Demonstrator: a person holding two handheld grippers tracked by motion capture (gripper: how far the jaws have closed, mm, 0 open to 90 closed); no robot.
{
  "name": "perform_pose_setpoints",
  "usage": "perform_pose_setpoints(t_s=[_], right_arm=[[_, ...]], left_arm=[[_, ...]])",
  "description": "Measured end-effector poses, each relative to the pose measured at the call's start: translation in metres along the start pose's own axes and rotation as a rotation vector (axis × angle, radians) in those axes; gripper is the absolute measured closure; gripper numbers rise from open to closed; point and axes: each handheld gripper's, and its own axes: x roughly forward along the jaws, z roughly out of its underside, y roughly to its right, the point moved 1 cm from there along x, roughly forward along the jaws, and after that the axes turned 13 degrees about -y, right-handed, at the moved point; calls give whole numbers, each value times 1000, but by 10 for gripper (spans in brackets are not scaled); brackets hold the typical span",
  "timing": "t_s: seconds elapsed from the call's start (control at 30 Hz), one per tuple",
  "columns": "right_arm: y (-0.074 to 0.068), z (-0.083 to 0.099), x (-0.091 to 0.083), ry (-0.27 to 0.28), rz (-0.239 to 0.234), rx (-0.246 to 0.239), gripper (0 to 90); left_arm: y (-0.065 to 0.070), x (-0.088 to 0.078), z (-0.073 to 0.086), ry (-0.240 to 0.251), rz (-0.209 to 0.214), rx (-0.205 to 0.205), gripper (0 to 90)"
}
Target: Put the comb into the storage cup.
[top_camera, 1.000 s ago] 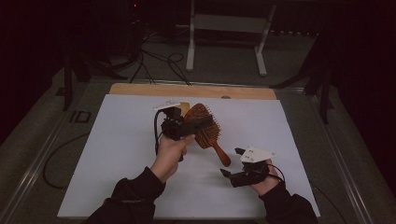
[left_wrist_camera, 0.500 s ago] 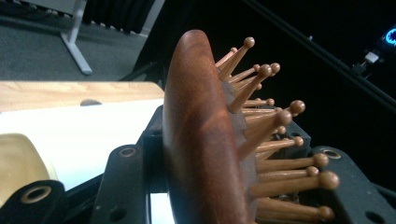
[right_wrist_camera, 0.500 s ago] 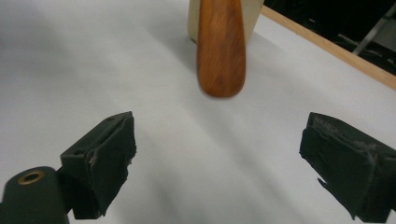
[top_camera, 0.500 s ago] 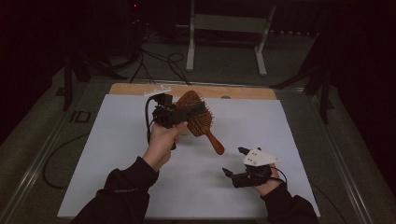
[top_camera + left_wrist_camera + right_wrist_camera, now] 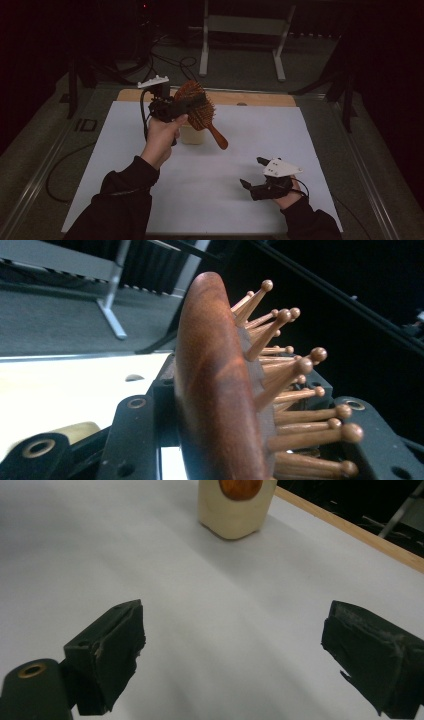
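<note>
hairbrush (image 5: 199,107) above cup (image 5: 192,134), right gripper (image 5: 252,175) nearer, rightward

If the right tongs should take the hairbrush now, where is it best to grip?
Probably the bare handle: it slopes down from the hairbrush head, which the left tongs clamp. The open right tongs could come from below right, jaws across the narrow shaft.

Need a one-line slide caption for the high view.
Left gripper lifts a wooden hairbrush by its head above a cream holder; right gripper rests open on the white table.
</note>
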Motion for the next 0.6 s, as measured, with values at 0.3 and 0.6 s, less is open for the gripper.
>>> perform_pose_setpoints(t_s=[0.3, 0.6], right_arm=[[-1, 0, -1, 3, -8, -6, 95], [-2, 0, -1, 8, 0, -15, 95]], left_arm=[[-18, -15, -20, 50, -57, -21, 530], [-32, -25, -32, 81, -107, -44, 529]])
